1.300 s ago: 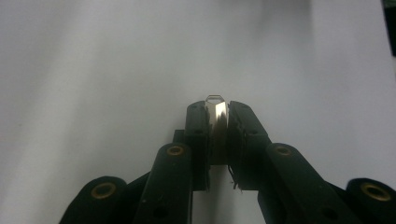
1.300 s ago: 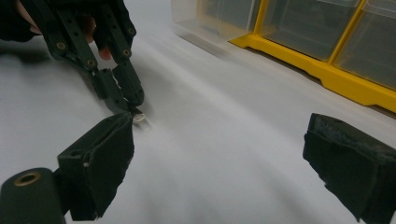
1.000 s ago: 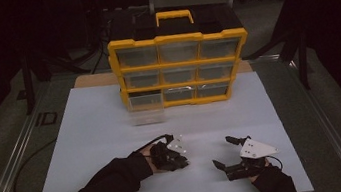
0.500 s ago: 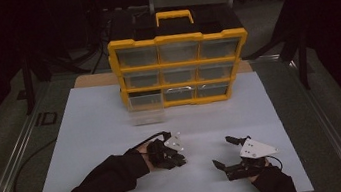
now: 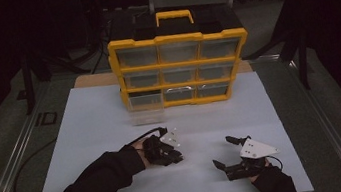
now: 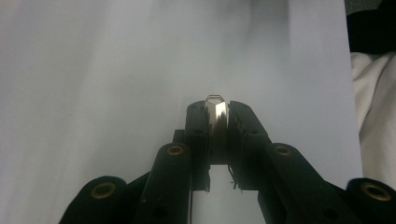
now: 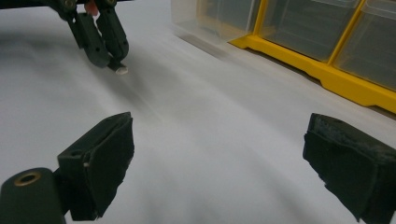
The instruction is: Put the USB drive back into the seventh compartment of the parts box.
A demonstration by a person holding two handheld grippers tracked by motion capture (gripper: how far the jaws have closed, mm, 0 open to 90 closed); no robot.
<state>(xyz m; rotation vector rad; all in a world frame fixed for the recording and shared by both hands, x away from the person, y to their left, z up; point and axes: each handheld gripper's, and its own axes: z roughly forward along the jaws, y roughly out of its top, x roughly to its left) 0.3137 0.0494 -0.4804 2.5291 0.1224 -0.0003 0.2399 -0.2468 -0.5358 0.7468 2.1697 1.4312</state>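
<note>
Jaws of the left gripper (image 6: 217, 122) are pressed together on a small metal piece (image 6: 216, 108), whose bright looped tip pokes out just past the pads; the piece is held over the white worktop (image 5: 96, 121), its exact kind too small to tell. Jaws of the right gripper (image 7: 219, 163) stand wide apart with nothing between them, low over the worktop near its front edge; beyond them sits the yellow drawer cabinet (image 5: 181, 69), its clear bottom-left drawer (image 5: 145, 108) pulled out; the two grippers are well apart.
</note>
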